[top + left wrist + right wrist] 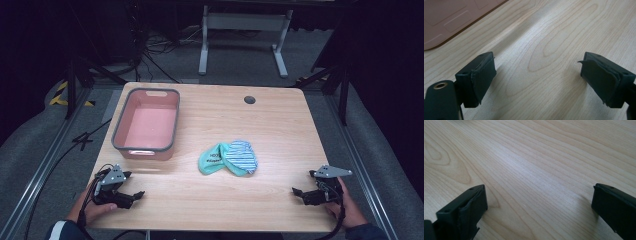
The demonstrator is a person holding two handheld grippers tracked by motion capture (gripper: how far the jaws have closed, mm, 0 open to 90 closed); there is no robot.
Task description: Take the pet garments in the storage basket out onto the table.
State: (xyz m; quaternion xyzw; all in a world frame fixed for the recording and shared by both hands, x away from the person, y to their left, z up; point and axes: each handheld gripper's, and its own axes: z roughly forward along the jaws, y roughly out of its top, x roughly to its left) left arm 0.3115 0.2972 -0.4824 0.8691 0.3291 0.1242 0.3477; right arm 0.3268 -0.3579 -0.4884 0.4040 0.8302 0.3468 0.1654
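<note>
Wooden table (210, 200), left hand-held gripper (536, 82) jaws spread wide, empty, right hand-held gripper (539, 212) likewise, seemingly resting on tabletop

Light wood table (280, 130): pink bin (147, 125) beyond left gripper (134, 185); two small cloths (230, 158), touching, between both grippers, farther out.

Table (280, 130): pale wood-grain top with a smooth, faintly sheened finish. Basin (118, 131): pink matt plastic with a grey rim; beside it lie two soft knitted cloth pieces, one plain green (212, 159), one blue-and-white striped (242, 156). Left claw (537, 80) and right claw (539, 210): matt black plastic, the left claw's pads rough-edged.
</note>
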